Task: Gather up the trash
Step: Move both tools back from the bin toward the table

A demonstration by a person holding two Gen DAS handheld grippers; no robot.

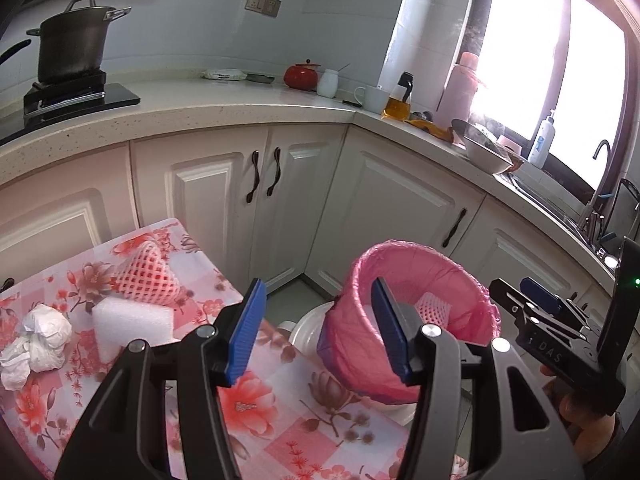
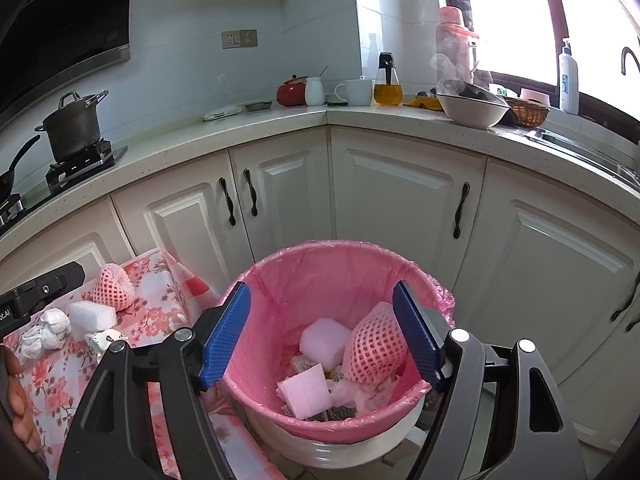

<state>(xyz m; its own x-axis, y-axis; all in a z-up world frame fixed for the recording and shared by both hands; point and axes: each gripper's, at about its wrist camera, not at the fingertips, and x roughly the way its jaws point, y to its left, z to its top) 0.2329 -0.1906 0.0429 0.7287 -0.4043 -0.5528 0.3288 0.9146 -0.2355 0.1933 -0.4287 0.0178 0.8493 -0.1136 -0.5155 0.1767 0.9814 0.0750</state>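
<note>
- Blue-padded fingers (image 2: 226, 334) of the right gripper (image 2: 322, 332) stand spread wide and hold nothing, poised above the mouth of the trash bin (image 2: 440, 300), which is lined with a pink bag.
- Fingers of the left gripper (image 1: 318, 328) are likewise parted and empty, hanging over the near edge of the table (image 1: 288, 412), with the bin (image 1: 356, 276) showing just beyond its right finger.
- Inside the bin lie a pink foam fruit net (image 2: 374, 346), a white foam block (image 2: 325, 338), a flat pale foam pad (image 2: 306, 394) and scraps of paper and wrapper beneath them.
- Waiting on the floral tablecloth are a second pink fruit net (image 1: 146, 278), a white foam block (image 1: 134, 320) touching its front, and crumpled white tissues (image 1: 36, 340) just to the left of the block.
- From the right wrist view, one more crumpled printed scrap (image 2: 105, 338) sits near the table's edge, close to that gripper's left finger.
- Bin stands on the floor just beside the table, in front of white cabinet doors (image 2: 404, 196).
- Behind, on the counter (image 2: 280, 118), a dark lidded pot (image 2: 76, 124) rests on the stove, and a red pot (image 2: 292, 92), a white mug (image 2: 358, 92), an oil bottle (image 2: 387, 80) and a steaming bowl (image 2: 474, 110) line the corner by the window.
</note>
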